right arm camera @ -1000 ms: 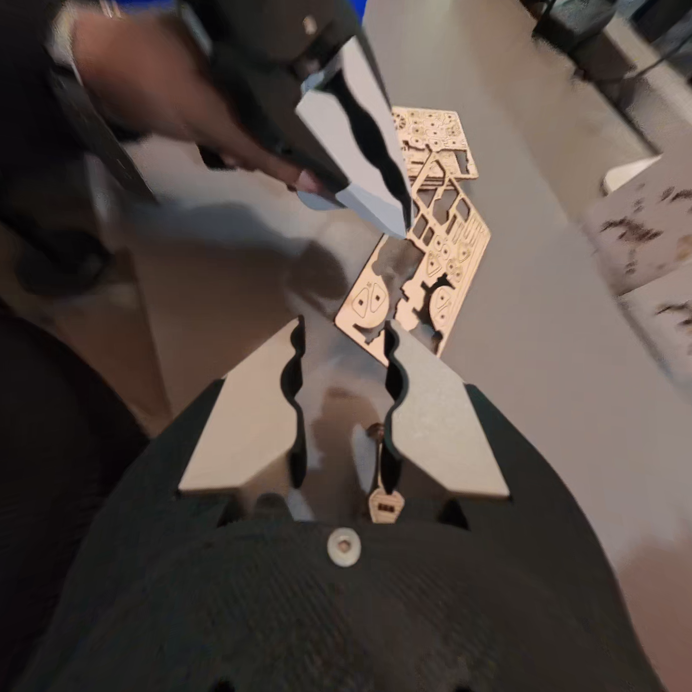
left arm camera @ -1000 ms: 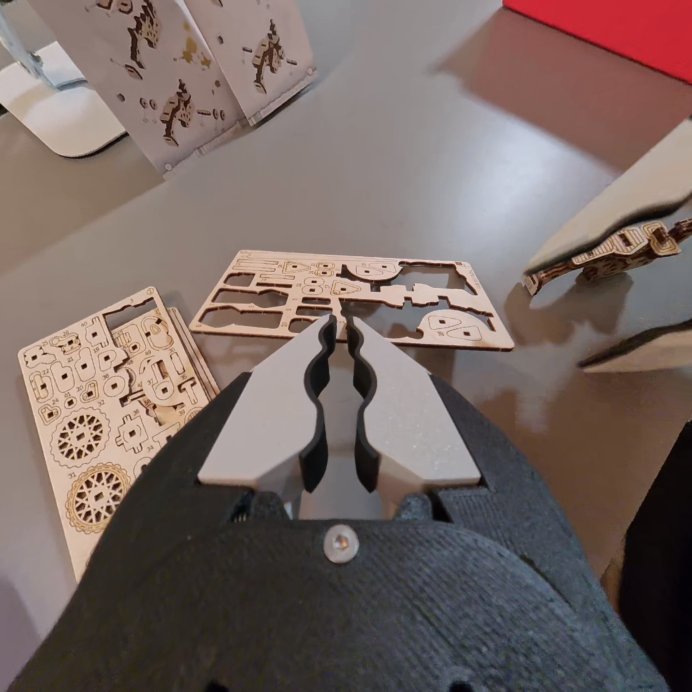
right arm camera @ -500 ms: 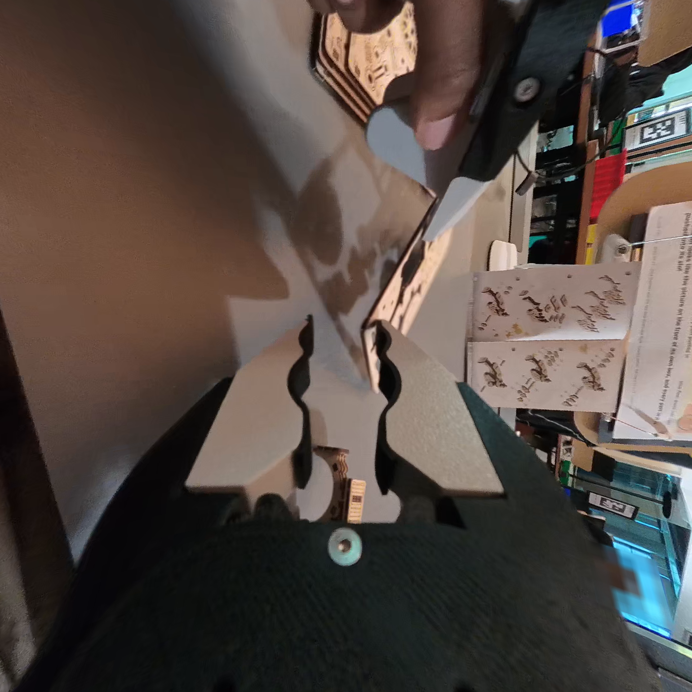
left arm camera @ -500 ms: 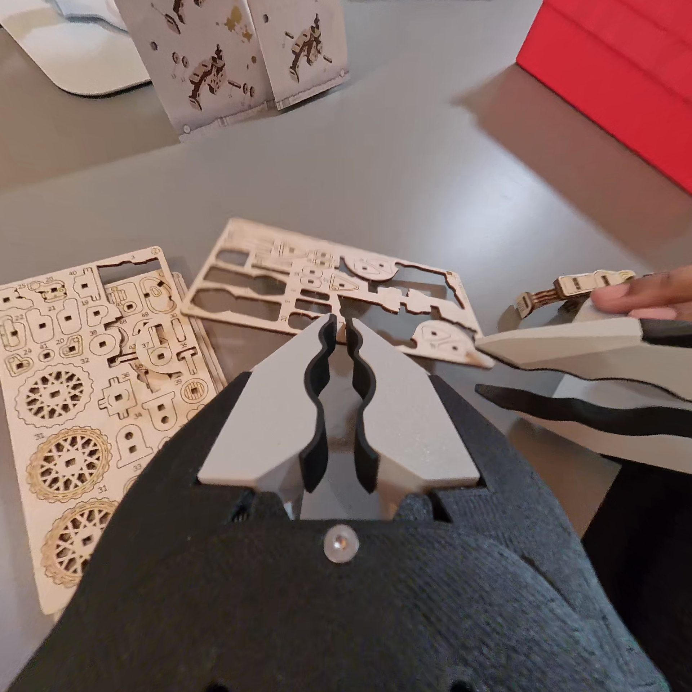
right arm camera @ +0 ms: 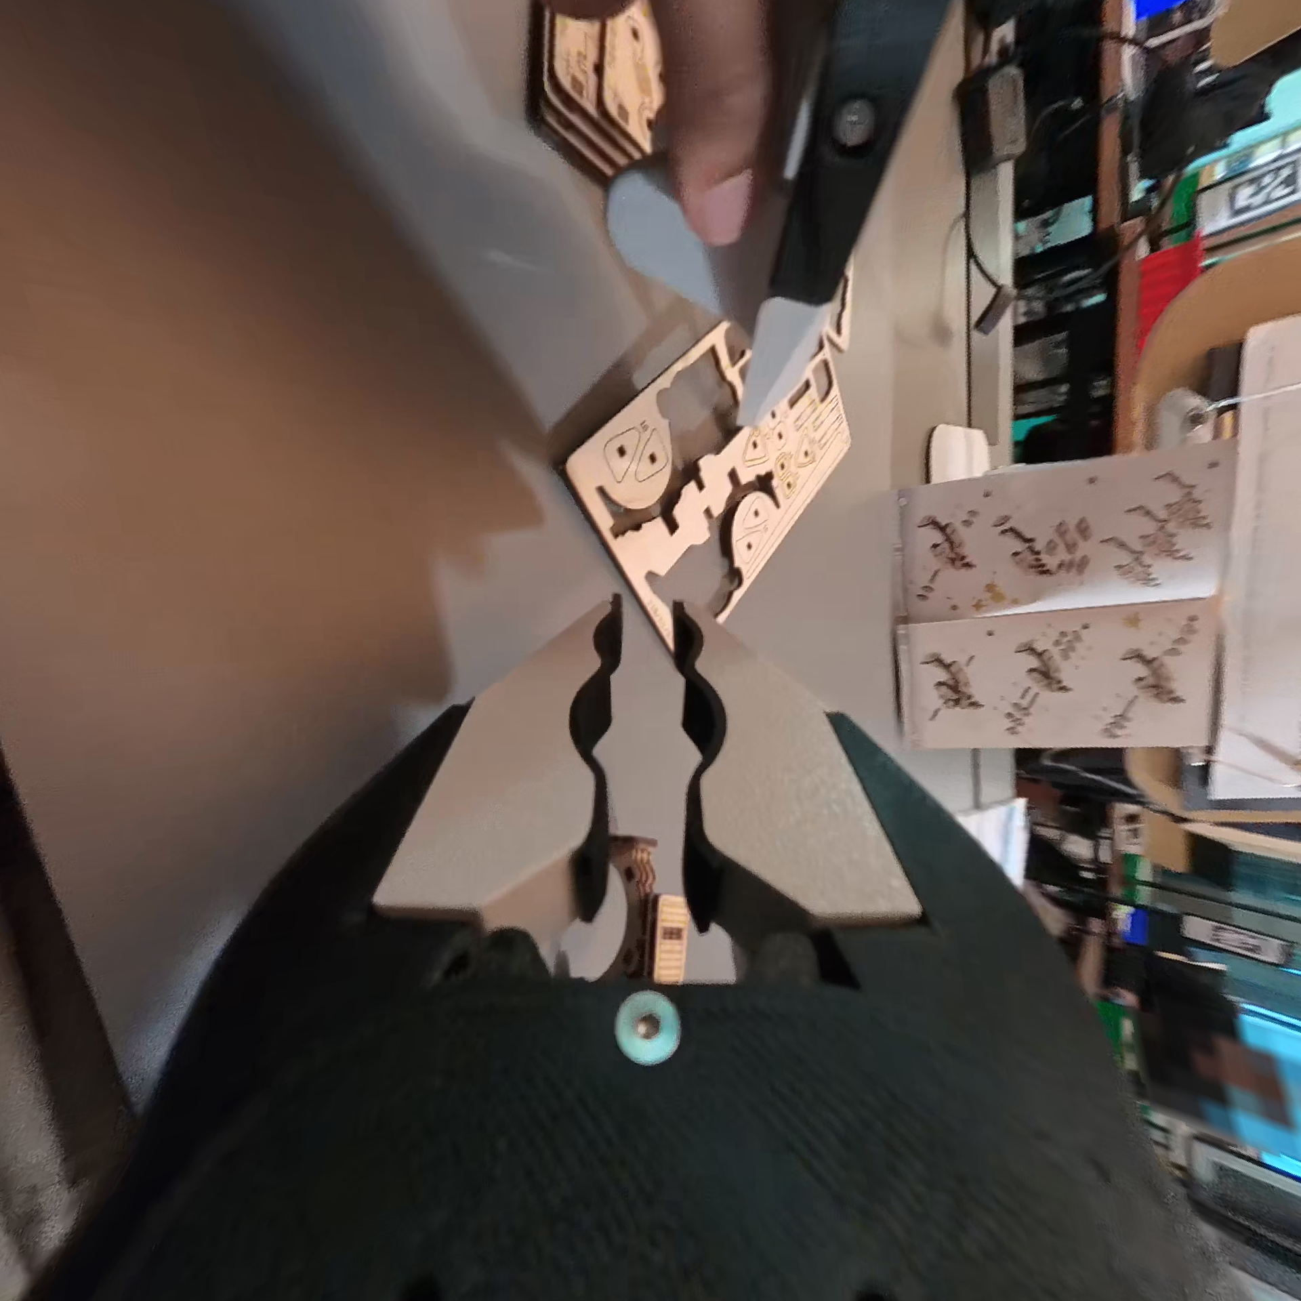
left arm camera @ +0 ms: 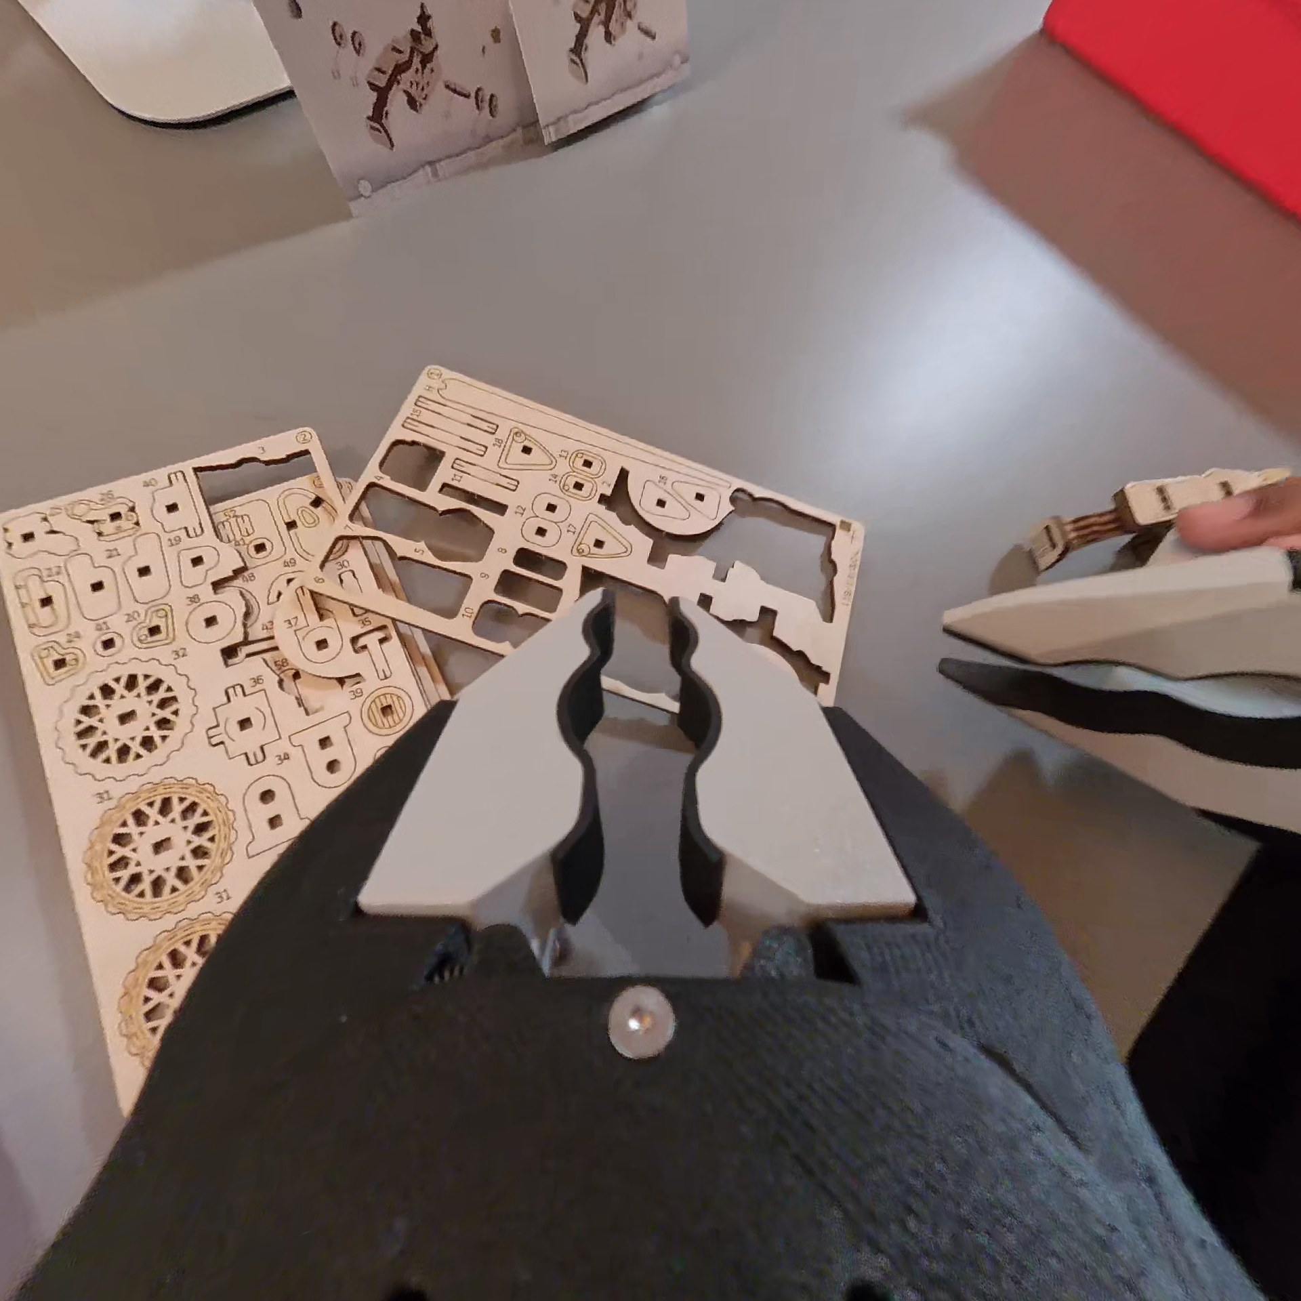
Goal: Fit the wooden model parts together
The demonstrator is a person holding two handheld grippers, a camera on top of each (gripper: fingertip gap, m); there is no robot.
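Observation:
Two laser-cut wooden sheets lie on the grey table: one with wheel parts, and a partly emptied one overlapping it. The emptied sheet also shows in the right wrist view. My left gripper hovers over the emptied sheet, jaws a little apart and empty. My right gripper lies on its side just right of that sheet, jaws narrowly apart with nothing between them. A person's fingertip presses a small assembled wooden part against its outer side. That part also shows behind the finger bases.
Folded instruction sheets stand at the back beside a white stand base. A red box sits at the back right. In the right wrist view the left gripper is over the sheet, with cluttered shelves beyond. Spacing between my two grippers at the tips: around 9 cm.
My left gripper has moved in over the sheets and opened slightly. My right gripper has rolled onto its side, narrowed its jaws and come close to the emptied sheet's edge.

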